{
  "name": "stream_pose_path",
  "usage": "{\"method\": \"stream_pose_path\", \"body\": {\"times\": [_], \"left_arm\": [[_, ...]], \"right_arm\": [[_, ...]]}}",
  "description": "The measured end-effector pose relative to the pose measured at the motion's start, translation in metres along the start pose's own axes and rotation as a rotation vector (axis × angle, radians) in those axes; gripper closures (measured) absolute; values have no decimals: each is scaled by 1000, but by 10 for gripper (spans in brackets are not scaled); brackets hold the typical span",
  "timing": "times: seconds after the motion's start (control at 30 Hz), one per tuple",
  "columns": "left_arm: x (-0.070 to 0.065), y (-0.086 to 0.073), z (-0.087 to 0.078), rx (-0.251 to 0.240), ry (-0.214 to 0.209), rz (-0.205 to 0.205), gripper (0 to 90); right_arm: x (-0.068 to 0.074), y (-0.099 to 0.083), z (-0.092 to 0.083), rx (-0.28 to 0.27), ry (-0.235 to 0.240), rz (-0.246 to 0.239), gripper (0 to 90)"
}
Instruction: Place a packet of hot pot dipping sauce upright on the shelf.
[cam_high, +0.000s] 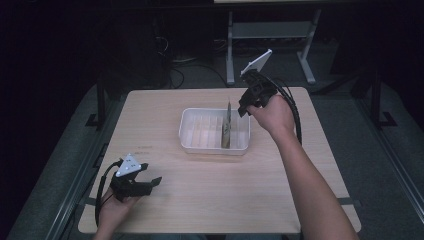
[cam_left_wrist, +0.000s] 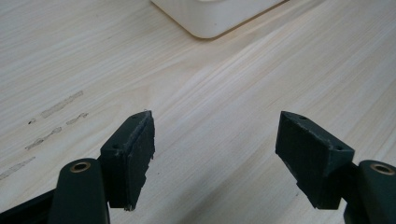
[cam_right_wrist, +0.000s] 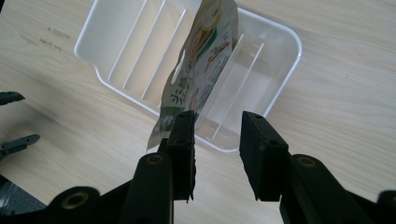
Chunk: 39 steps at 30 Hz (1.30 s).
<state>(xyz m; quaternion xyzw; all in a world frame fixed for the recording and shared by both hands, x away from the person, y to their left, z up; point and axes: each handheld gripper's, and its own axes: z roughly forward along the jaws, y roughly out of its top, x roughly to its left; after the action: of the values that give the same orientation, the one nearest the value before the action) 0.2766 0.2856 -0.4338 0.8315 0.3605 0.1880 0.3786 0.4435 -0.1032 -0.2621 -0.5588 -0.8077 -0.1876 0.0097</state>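
A white slotted tray (cam_high: 189, 144) sits mid-table. A printed snack packet (cam_high: 227, 131) stands upright in one of its right-hand slots. My right gripper (cam_high: 246, 109) hovers just above the tray's right far corner, pointing down toward it. In the right gripper view its jaws (cam_right_wrist: 218, 119) are apart, and the gap between them frames the tray (cam_right_wrist: 285, 70). The packet (cam_right_wrist: 205, 60) rises behind the left jaw, clear of the pads. My left gripper (cam_high: 152, 173) rests near the front left of the table, open, with bare wood between its jaws (cam_left_wrist: 217, 119).
A tray corner (cam_left_wrist: 210, 18) lies ahead of the left gripper. The left gripper's fingers (cam_right_wrist: 14, 121) peek in at the left edge of the right gripper view. Faint marks (cam_left_wrist: 56, 107) stain the wood. Desk legs and cables stand beyond the table's far edge.
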Motion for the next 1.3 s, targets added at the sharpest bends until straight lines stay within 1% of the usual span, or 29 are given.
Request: {"method": "stream_pose_path", "body": {"times": [0.27,0.33,0.43,0.63,0.73,1.0,1.03,1.1,1.13,1.17,1.2,1.3], "left_arm": [[0,0,0,-1,-2,-2,277],[0,0,0,-4,-7,-7,277],[-1,0,0,-2,-7,-6,277],[-1,0,0,-1,-7,-6,277],[-1,0,0,3,-8,-3,277],[-3,1,0,1,-3,2,277],[-3,1,-1,0,-2,2,277],[-3,1,-1,-3,2,5,277],[-3,1,-1,-5,4,7,277],[-3,1,-1,-5,4,7,277],[-4,1,-1,-5,4,7,277],[-4,1,-1,-2,5,11,277]], "right_arm": [[-5,-10,0,6,11,-12,626],[-5,-14,3,12,13,-34,621],[-5,-17,4,16,14,-44,619],[-7,-25,5,5,21,-48,600],[-12,-32,5,-3,33,-46,584],[-24,-45,7,-12,34,-39,570],[-27,-49,9,-11,33,-34,571],[-28,-51,10,-11,34,-31,571],[-32,-55,13,-2,25,-35,568],[-32,-55,13,-2,25,-35,568],[-36,-59,16,4,18,-36,568],[-40,-64,18,7,27,-33,568]]}}
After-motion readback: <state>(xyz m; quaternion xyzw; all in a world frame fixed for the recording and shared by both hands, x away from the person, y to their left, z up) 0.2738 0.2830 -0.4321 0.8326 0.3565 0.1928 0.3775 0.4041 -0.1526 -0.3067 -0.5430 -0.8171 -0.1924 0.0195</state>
